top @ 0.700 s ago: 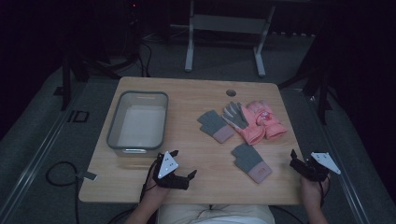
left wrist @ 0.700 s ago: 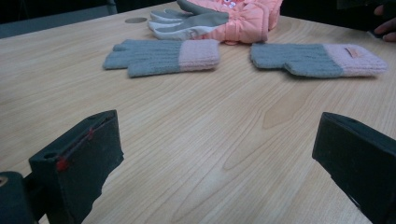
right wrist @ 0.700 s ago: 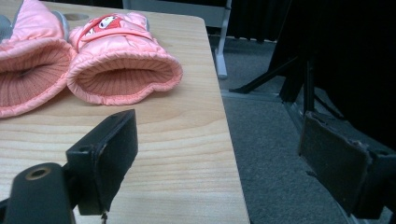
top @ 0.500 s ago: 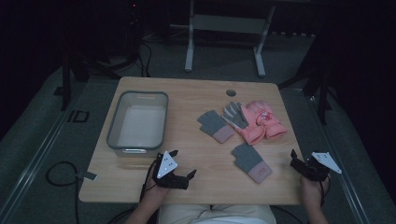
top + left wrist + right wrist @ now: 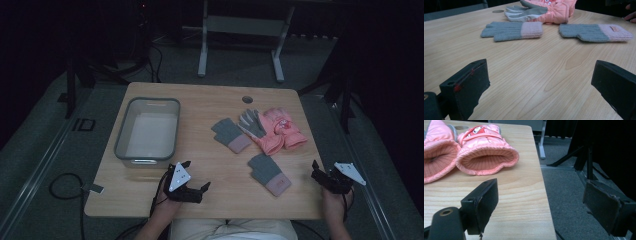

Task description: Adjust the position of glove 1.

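Observation:
Two grey knit gloves with pink cuffs lie flat on the wooden table [image 5: 210,107], one mid-table [image 5: 231,135] [image 5: 514,30] and one nearer the front [image 5: 269,173] [image 5: 594,32]. A pair of pink padded gloves [image 5: 274,131] [image 5: 551,10] [image 5: 486,155] rests behind them, cuffs toward the right edge. My left gripper [image 5: 196,175] [image 5: 541,72] sits low at the front of the table, open, with bare wood between its jaws. My right gripper [image 5: 316,172] [image 5: 541,195] is open at the table's right front corner, one jaw over the wood and the other past the edge.
A clear plastic bin [image 5: 147,132] stands empty at the left of the table. A round cable hole [image 5: 247,99] is near the back edge. Dark floor, cables and stand legs [image 5: 240,45] surround the table. The hand that holds my right gripper [image 5: 630,16] shows far off in the left gripper view.

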`<action>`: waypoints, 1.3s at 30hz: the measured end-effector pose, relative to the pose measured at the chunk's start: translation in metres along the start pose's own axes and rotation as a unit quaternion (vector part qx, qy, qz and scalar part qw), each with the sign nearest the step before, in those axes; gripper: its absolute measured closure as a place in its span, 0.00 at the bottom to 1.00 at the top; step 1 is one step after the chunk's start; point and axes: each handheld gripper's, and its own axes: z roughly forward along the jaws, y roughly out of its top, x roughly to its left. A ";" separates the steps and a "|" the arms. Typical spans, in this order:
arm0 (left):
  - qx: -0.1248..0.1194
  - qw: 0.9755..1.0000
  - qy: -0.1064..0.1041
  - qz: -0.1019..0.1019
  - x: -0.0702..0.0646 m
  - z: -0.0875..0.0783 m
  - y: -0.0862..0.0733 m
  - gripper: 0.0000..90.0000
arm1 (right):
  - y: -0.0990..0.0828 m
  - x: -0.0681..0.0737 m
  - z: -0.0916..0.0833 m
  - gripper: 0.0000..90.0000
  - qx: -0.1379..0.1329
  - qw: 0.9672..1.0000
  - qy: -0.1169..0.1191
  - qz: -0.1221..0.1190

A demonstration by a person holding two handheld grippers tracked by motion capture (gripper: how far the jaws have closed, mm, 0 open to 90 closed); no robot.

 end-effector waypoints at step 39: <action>-0.001 1.000 -0.013 -0.005 0.001 0.000 0.000 0.01 | 0.063 0.016 -0.011 0.13 0.034 0.996 0.076 -0.011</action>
